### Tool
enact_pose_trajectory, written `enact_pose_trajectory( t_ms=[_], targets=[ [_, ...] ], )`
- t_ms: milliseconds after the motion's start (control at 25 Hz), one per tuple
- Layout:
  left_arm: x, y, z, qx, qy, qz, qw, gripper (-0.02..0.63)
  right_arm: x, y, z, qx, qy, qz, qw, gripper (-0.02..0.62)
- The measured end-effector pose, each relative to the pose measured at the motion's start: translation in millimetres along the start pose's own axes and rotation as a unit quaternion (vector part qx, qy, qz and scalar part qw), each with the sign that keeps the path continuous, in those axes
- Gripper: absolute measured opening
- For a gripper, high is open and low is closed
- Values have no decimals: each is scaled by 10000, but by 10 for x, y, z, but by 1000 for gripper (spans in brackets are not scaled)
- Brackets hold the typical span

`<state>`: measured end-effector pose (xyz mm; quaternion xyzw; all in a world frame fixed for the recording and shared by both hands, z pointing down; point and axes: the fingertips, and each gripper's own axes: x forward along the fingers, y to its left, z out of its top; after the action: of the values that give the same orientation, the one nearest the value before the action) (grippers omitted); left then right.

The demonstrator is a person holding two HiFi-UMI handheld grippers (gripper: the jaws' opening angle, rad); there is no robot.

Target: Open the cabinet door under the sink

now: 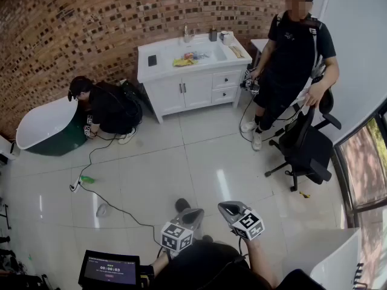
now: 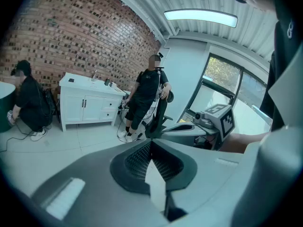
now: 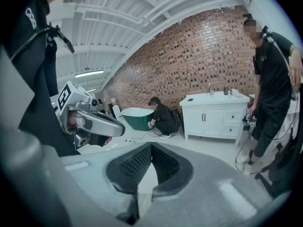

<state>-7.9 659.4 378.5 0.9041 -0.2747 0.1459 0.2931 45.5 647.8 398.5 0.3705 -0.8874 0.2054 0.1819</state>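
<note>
Two grippers are held side by side, well apart from the cabinet [image 1: 192,77]: the left gripper [image 1: 192,215] and the right gripper [image 1: 228,209], each with its jaws shut on nothing. The doors [image 1: 184,93] under the sink [image 1: 202,52] lie straight ahead across the floor [image 1: 181,162]. Their upright handles are set at the meeting edge. The left gripper is judged better lined up with the cabinet.

Left gripper [image 1: 192,214] and right gripper [image 1: 228,209] sat low in frame, well apart from white sink cabinet [image 1: 225,84] at brick wall [image 1: 91,23], cabinet doors [image 1: 184,93] were closed, one person [image 1: 112,109] crouched by tub [image 1: 45,122], another person [image 1: 293,50] stood beside office chair [image 1: 305,147]
</note>
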Motion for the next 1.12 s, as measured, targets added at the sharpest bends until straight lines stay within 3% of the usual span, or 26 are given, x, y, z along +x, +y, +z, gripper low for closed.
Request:
enact_pose_trajectory(
  t_ms=[240,640,880,1120],
  targets=[
    [122,548,647,19,-194,173,9997,17,260,-317,341,206,32,-276,9994,-12],
    [269,1922,1566,-15,-318,374,9988,17,1203,-928,1209,244,-93,-683,9973,-12],
    [425,2497,1719,-495,-353,846,9946,17,1695,-989,1316,247,254,-44,9994,-12],
    [880,2906,1663,-779,-230,1104,9906,17,2119,-1632,1340,265,278,296,9988,-12]
  ],
)
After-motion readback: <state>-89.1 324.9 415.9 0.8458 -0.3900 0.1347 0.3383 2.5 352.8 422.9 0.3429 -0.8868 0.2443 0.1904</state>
